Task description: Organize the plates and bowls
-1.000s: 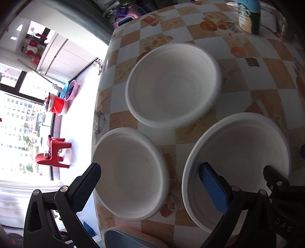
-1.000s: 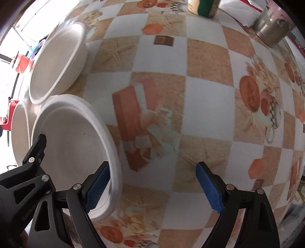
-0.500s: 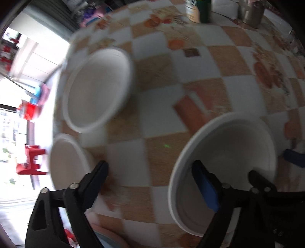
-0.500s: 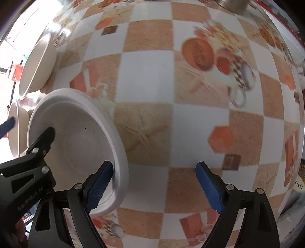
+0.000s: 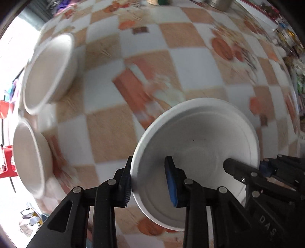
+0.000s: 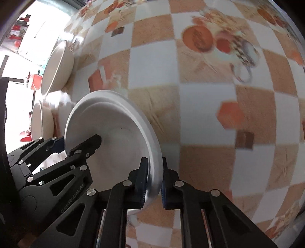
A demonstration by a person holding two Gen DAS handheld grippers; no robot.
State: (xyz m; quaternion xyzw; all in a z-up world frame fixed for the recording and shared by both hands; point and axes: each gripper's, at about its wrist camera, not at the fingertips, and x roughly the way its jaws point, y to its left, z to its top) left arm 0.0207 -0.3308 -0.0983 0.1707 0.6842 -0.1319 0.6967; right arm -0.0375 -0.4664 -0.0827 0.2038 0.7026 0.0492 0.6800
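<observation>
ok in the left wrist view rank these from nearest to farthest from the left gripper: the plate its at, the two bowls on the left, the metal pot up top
1. Plate: between the fingers of the left gripper, which is closing on its near-left rim.
2. Lower bowl: left edge, near side.
3. Upper bowl: left, farther back.
4. Metal pot: far top edge of the table.

Both hand-held grippers, earlier open, now clamp the plate [image 5: 200,133] rim.

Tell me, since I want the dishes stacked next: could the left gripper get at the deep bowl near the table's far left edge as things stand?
Probably not yet. The left gripper is closing on the rim of the white plate, which the right gripper also grips. The checkered table toward the deep bowl looks free.
</observation>
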